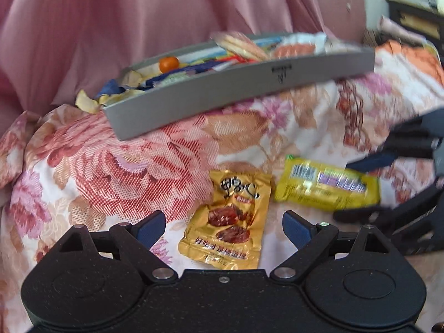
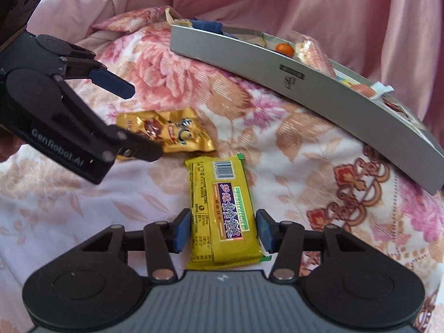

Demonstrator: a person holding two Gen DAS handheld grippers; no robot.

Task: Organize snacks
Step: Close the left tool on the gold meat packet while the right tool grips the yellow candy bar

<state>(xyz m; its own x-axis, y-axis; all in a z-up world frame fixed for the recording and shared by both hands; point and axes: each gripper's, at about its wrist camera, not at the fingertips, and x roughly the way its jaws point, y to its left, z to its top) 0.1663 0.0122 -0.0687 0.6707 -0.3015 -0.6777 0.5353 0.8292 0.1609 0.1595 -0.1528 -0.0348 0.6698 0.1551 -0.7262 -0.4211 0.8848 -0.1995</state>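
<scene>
A gold snack pouch (image 1: 226, 219) lies on the floral bedspread (image 1: 125, 166) between the open fingers of my left gripper (image 1: 224, 229). It also shows in the right wrist view (image 2: 172, 129), partly under the left gripper (image 2: 138, 119). A yellow biscuit bar (image 2: 223, 213) lies between the open pads of my right gripper (image 2: 223, 231); the pads stand close to its sides without clearly pressing it. The bar shows in the left wrist view (image 1: 327, 184) with the right gripper (image 1: 369, 186) around it. A grey tray (image 1: 249, 88) holds several snacks behind.
The grey tray (image 2: 319, 83) sits tilted on the rumpled bedspread (image 2: 277, 144), with an orange fruit (image 2: 285, 49) and wrappers in it. A pink curtain (image 1: 166, 14) hangs behind. Dark furniture (image 1: 416, 19) stands at the far right.
</scene>
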